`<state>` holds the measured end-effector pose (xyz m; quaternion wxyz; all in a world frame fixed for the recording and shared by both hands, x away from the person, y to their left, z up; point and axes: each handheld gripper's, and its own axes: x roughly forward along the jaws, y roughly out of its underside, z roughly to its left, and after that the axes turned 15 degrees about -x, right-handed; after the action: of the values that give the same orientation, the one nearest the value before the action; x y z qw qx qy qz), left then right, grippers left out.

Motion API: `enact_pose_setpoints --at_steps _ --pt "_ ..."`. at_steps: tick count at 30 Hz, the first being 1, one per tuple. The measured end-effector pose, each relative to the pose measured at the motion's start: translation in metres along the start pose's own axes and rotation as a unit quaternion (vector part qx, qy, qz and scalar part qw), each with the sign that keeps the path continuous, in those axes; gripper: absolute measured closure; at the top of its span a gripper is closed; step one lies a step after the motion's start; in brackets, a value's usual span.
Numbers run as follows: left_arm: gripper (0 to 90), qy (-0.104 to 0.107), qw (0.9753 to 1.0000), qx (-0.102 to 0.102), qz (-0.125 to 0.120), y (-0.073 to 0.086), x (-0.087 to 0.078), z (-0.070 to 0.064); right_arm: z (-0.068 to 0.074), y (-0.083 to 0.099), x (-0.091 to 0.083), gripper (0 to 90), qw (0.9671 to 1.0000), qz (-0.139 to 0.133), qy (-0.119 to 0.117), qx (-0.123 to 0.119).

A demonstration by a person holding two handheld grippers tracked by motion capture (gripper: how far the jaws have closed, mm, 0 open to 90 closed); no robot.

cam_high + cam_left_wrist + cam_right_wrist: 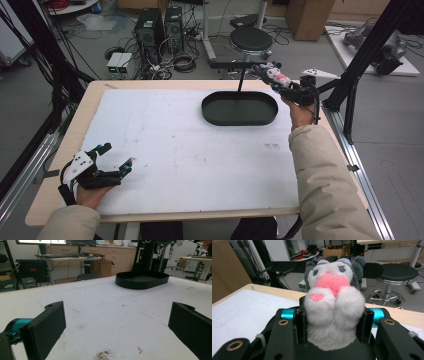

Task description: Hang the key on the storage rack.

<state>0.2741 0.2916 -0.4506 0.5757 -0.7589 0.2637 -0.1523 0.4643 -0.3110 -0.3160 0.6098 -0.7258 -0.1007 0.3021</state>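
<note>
A grey and white plush toy [333, 305] with a pink nose and a pink heart on its paw is squeezed between the jaws of my right gripper [333, 326]. In the high view that right gripper [274, 78] holds the plush toy [272, 73] in the air near the table's far right edge, just right of and above the black oval tray [239, 108]. My left gripper [116, 157] rests low at the table's front left, jaws wide apart and nothing between them. Its own view shows the left gripper [117, 325] over bare white mat, with the tray [142, 280] far ahead.
A white mat [190, 150] covers most of the wooden table [82, 107]. Behind the table stand a black round stool [251, 39], computer towers [159, 30] and tangled cables. A black frame post [367, 47] rises at the right.
</note>
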Motion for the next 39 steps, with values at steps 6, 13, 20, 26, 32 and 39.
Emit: enact_pose_setpoints --at_steps 6,13,20,26,32,39 --pt "1.8 0.0 1.0 0.001 0.0 0.0 0.0 0.0 0.005 0.006 0.001 54.8 1.0 -0.002 0.006 0.0" --pt "1.8 0.0 1.0 0.0 -0.003 0.0 0.0 0.0 0.008 0.007 -0.003 55.0 0.9998 0.014 0.003 -0.013" --pt "1.8 0.001 1.0 0.002 -0.002 0.0 0.0 0.0 0.006 0.019 0.003 55.0 0.9996 0.03 0.003 0.003" --pt "1.7 0.0 1.0 0.001 -0.002 0.0 0.0 0.0 0.009 0.023 0.018 55.0 0.9994 0.034 0.004 0.003" --pt "1.8 -0.001 1.0 0.003 0.001 0.0 0.0 0.0 0.013 0.028 0.035 54.6 0.9993 0.033 0.008 0.012" --pt "1.8 -0.003 1.0 0.002 0.004 0.0 0.001 0.0 0.012 0.031 0.039 50.8 0.9991 0.039 0.008 0.016"
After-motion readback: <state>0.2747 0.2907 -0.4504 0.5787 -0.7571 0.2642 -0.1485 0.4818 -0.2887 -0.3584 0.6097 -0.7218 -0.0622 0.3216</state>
